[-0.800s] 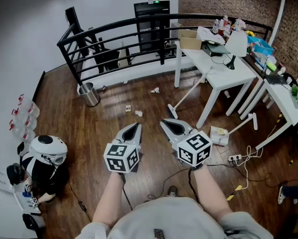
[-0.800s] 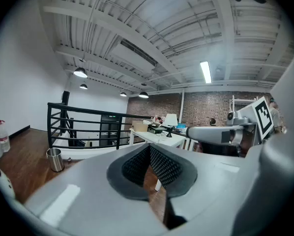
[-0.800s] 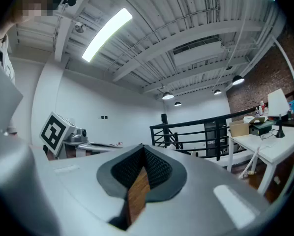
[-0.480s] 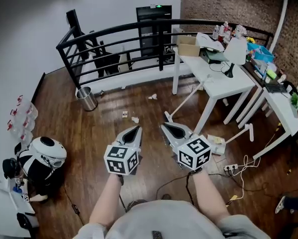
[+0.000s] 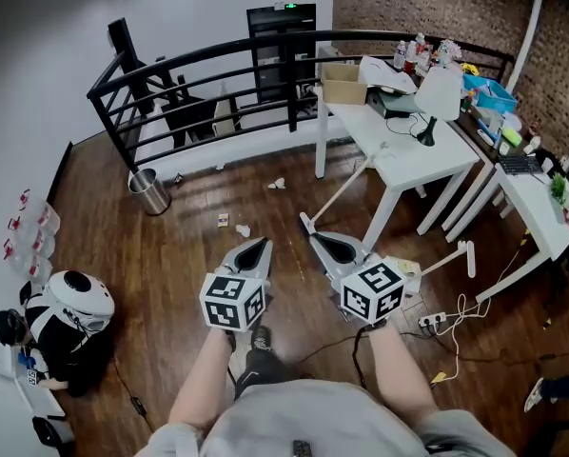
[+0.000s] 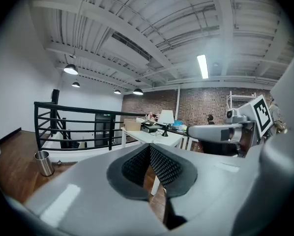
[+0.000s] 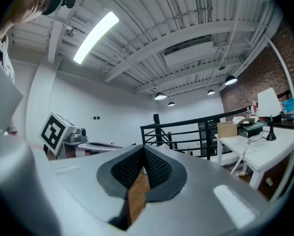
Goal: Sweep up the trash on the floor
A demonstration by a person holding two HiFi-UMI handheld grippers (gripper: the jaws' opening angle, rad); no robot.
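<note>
- Since the earlier frames the person has stepped forward. The floor scene has slid down and to the left in the head view, and a dark shoe [image 5: 256, 339] now shows at 6 o'clock. Both grippers keep their place in front of the body
- A metal bin [image 5: 147, 190] stands by the black railing [image 5: 208, 65] at 10 o'clock, well apart from the litter
- The left hand-held gripper [image 5: 257, 246] is clenched and empty: in its own view the ribbed pads meet, with only floor beyond them
- The trash lies on the wooden floor [image 5: 170, 255] at 12 o'clock from that gripper. There is a pale scrap [image 5: 243, 228] with a smaller bit [image 5: 224, 219] near it, and a crumpled piece [image 5: 278, 184] farther off toward the railing
- The right hand-held gripper [image 5: 321, 244] is likewise clenched, with nothing between its pads
- A white broom [image 5: 346, 187] leans against the white bench [image 5: 427, 160], its head on the floor at 12 o'clock from the right gripper
- By my reading this is the approach: no tool is in hand and no sweeping has begun. The next move calls for opening a gripper and closing it on the broom handle
- A second white handle [image 5: 446, 260] lies at 3 o'clock, but I cannot tell whether it belongs to a dustpan. The scraps are too small to identify, and the broom head's edge is hard to tell from the gripper tip
</note>
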